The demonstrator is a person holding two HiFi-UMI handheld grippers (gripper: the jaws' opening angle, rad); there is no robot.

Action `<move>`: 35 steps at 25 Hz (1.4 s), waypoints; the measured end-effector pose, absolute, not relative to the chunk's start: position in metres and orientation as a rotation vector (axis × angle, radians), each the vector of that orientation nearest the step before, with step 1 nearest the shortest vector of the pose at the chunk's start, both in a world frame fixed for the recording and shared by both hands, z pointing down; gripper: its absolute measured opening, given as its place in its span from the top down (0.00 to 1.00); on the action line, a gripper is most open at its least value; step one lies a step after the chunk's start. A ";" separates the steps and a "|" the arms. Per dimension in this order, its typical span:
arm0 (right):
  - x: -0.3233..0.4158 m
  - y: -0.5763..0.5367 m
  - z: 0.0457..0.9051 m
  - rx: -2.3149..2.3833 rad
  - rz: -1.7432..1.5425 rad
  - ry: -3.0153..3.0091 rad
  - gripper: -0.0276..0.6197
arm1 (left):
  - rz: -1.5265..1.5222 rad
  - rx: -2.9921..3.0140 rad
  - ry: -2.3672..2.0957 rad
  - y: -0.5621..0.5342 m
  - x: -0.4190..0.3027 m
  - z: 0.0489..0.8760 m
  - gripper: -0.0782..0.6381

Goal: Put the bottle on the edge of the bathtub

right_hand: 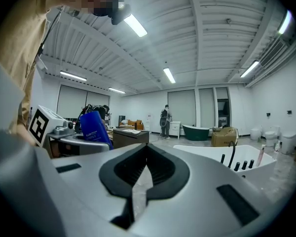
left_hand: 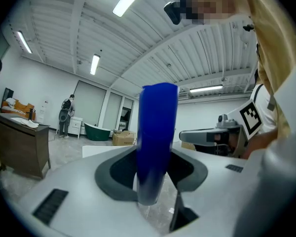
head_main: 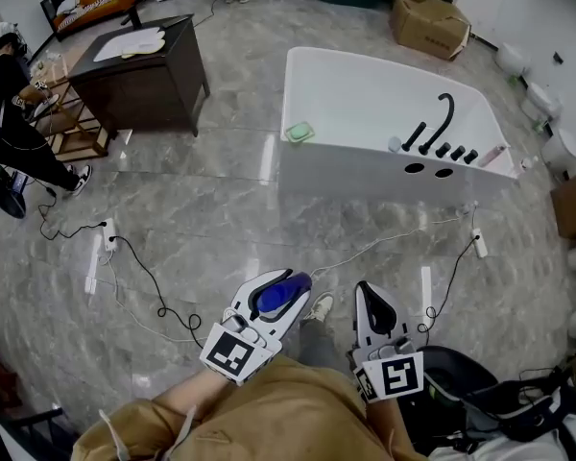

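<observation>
Item: blue bottle [head_main: 275, 296], being carried in the left tongs [head_main: 292, 284], which are clamping its body for transport. Right tongs [head_main: 368, 294] are idling, closed and empty. Bathtub [head_main: 346, 174] is standing well ahead, edge placement pending.

Showing smooth, glossy blue plastic on the bottle [head_main: 274, 298]; gleaming glossy white across the smooth bathtub [head_main: 365, 84]; reflecting light in the polished, grey marble-look floor [head_main: 202, 209]; looking like matt white plastic on the left tool [head_main: 288, 286] and right tool [head_main: 367, 294], with dull dark rubbery pads [right_hand: 163, 171]; appearing as matt brown cardboard on the box [head_main: 430, 25].
</observation>
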State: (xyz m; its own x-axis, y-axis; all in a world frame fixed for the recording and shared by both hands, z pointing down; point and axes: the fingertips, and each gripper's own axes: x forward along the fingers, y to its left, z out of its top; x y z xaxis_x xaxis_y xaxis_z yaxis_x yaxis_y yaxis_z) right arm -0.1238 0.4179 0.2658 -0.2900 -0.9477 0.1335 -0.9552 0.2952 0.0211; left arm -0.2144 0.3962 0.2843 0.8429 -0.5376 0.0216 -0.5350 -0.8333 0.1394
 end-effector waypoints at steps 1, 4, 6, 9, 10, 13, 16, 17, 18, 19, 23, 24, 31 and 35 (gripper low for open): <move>-0.122 0.413 0.266 1.791 0.094 -2.431 0.95 | -0.027 2.880 -0.842 0.392 -0.211 0.284 0.67; -0.108 0.394 0.267 1.786 0.091 -2.443 0.95 | -0.026 2.881 -0.850 0.375 -0.201 0.285 0.67; -0.097 0.377 0.270 1.783 0.099 -2.452 0.95 | -0.017 2.880 -0.866 0.359 -0.194 0.286 0.67; -0.079 0.345 0.273 1.764 0.112 -2.474 0.95 | -0.005 2.868 -0.901 0.330 -0.183 0.287 0.67; -0.073 0.333 0.273 1.755 0.109 -2.485 0.95 | -0.001 2.866 -0.912 0.319 -0.178 0.286 0.67; -0.056 0.298 0.271 1.724 0.091 -2.509 0.95 | 0.013 2.856 -0.949 0.287 -0.161 0.286 0.67; -0.040 0.264 0.274 1.694 0.092 -2.526 0.95 | 0.026 2.845 -0.975 0.256 -0.142 0.285 0.67; -0.034 0.253 0.275 1.690 0.097 -2.528 0.95 | 0.023 2.839 -0.980 0.245 -0.135 0.285 0.67; -0.028 0.243 0.276 1.686 0.104 -2.530 0.95 | 0.025 2.841 -0.988 0.235 -0.127 0.285 0.67; -0.021 0.234 0.278 1.681 0.114 -2.534 0.95 | 0.031 2.847 -1.000 0.224 -0.119 0.284 0.67; 0.005 0.207 0.281 1.633 0.139 -2.561 0.95 | 0.038 2.847 -1.023 0.193 -0.085 0.284 0.67; 0.010 0.201 0.282 1.623 0.142 -2.567 0.95 | 0.040 2.845 -1.025 0.187 -0.078 0.284 0.67; 0.053 0.174 0.283 1.609 0.150 -2.596 0.95 | 0.059 2.828 -1.084 0.155 -0.042 0.284 0.67; 0.064 0.163 0.283 1.598 0.140 -2.603 0.95 | 0.049 2.819 -1.125 0.141 -0.035 0.282 0.67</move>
State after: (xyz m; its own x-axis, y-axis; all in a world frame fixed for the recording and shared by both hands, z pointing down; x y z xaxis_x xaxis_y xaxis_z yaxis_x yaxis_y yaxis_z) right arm 0.0640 0.1633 0.2826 -0.4509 -0.8846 0.1194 -0.8923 0.4503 -0.0336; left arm -0.0351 0.1405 0.2816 0.7257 -0.6845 0.0695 -0.6880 -0.7205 0.0866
